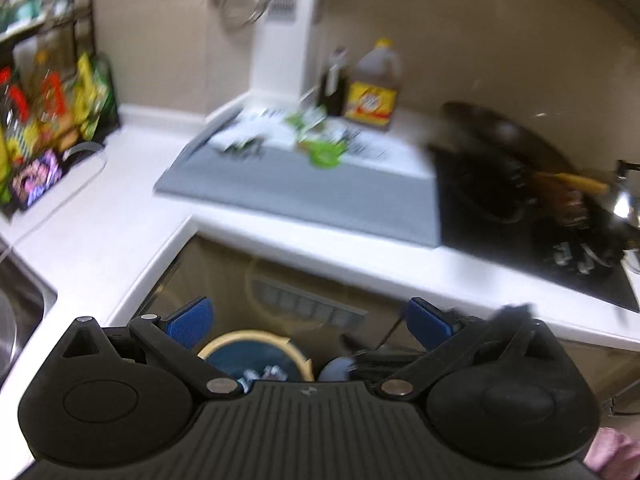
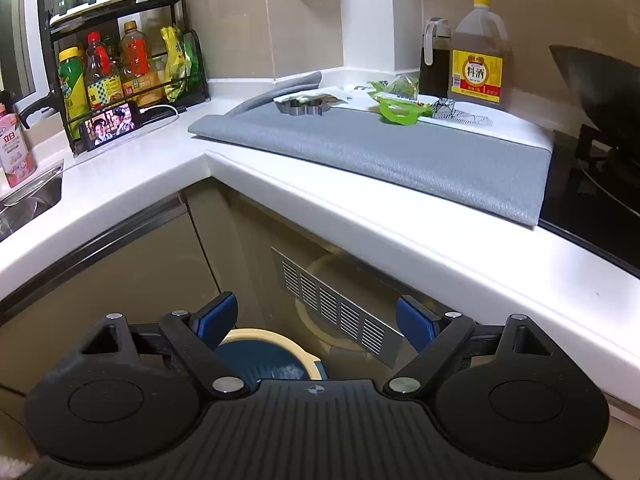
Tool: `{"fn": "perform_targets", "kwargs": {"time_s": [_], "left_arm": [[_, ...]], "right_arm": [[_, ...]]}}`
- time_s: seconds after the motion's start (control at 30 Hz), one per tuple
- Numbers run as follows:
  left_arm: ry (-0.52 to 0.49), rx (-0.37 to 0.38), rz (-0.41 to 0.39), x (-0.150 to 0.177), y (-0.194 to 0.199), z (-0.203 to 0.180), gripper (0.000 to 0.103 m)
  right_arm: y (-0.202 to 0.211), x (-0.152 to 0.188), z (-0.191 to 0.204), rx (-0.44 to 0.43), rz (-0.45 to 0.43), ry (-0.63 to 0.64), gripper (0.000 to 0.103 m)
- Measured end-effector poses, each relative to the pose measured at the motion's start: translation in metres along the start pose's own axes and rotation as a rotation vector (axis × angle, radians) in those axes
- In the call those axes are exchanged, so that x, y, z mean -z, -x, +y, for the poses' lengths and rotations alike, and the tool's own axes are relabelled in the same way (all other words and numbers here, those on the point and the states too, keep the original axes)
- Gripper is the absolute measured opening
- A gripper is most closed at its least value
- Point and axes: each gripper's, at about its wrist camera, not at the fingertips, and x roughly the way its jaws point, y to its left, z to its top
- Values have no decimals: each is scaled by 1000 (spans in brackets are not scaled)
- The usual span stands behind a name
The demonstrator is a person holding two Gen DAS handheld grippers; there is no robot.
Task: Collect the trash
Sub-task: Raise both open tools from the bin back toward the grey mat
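Bin (image 2: 267, 354) on floor below me. Left gripper (image 1: 308, 324) and right gripper (image 2: 316, 322) both gape, empty. Scraps (image 2: 394, 106) far along grey mat (image 2: 400, 156), beside wine jug: light, crinkly, probably slippery; I'd pinch a bunched edge.

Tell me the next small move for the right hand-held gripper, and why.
Probably carry the right hand-held gripper up over the counter toward the green scrap on the grey mat. Its jaws stand open and empty above the bin on the floor, and wrappers and scraps lie at the mat's far edge.
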Motion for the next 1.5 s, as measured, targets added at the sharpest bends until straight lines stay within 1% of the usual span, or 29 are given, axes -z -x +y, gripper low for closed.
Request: {"fn": "perform_targets", "kwargs": {"time_s": [0.07,0.17,0.3,0.37,0.47,0.6,0.77,0.97,1.03,1.13,1.23,1.3,1.37,1.47,1.5], "left_arm": [[-34,13,-28,-9,14,-12,103],[-59,4,-96,-21,33,-22,103],[-27,22,-157,-33,47,-14,103],[-16,20,-182,-40,54,-8,103],[0,10,-238,-43,64,-2,103],[31,7,-219,-47,64,9,103],[46,8,-234,-45,68,18,103],[20,20,-225,-43,62,17,103],[6,23,-214,-43,56,15,103],[12,7,-192,-45,40,20,103],[40,-20,-143,-52,12,34,103],[66,-40,-116,-55,-9,48,103],[72,-84,-77,-59,-34,60,103],[68,-145,-56,-63,-71,78,103],[68,-164,-28,-67,-86,84,103]], "right_arm": [[1,-1,2,1,2,10,88],[1,-3,5,9,5,31,88],[0,-8,5,17,-3,24,88],[-1,-10,4,19,-7,24,89],[-1,-12,2,26,-14,26,89],[-1,-13,-2,38,-19,13,89],[0,-16,-5,50,-34,5,89],[-1,-23,-5,50,-50,6,89],[-1,-27,-5,46,-61,10,89],[-3,-37,-7,46,-91,16,90],[-9,-55,-11,57,-137,21,92],[-15,-70,-17,68,-180,11,95],[-23,-84,-25,67,-221,-12,97],[-43,-105,-39,61,-256,-70,98],[-51,-112,-43,62,-265,-89,98]]}}
